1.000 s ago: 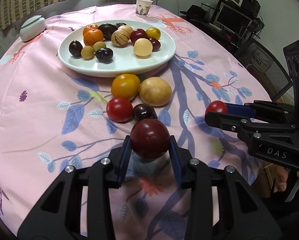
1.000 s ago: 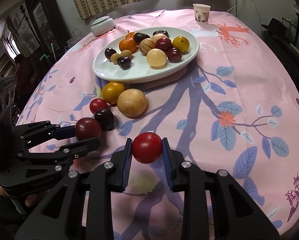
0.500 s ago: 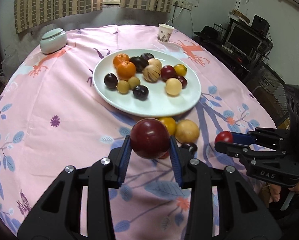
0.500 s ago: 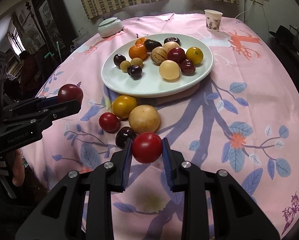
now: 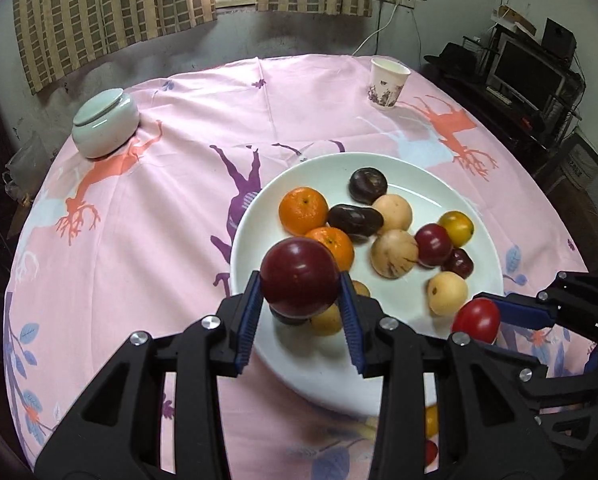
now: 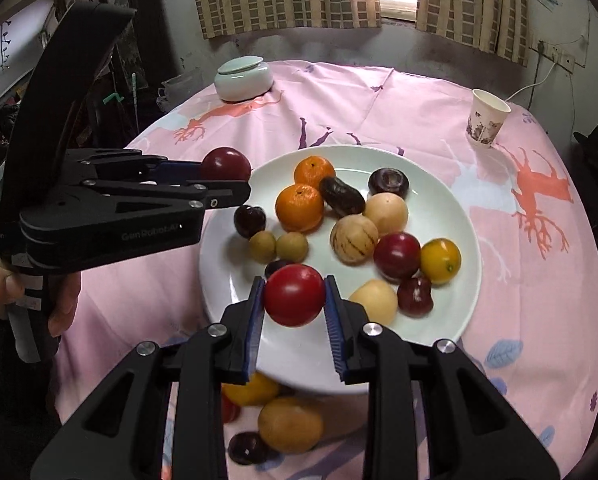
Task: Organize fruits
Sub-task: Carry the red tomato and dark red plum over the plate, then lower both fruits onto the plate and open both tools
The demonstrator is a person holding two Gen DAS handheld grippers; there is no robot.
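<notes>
On the table [image 5: 171, 208], the plate [image 5: 323, 176] holds a crowded fruit pile from 11 to 4 o'clock. Left tongs [image 5: 301, 316] clamp a dark plum [image 5: 299, 282] over its 8 o'clock rim; right tongs [image 6: 295, 312] clamp a red tomato [image 6: 294, 295] near 6 o'clock. Risk: dropped fruit may strike neighbours and roll off. Earlier, both tongs hung short of the plate.

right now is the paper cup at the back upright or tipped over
Upright. The paper cup stands on its base on the pink tablecloth, open mouth facing up. Whether it holds anything cannot be told.
</notes>
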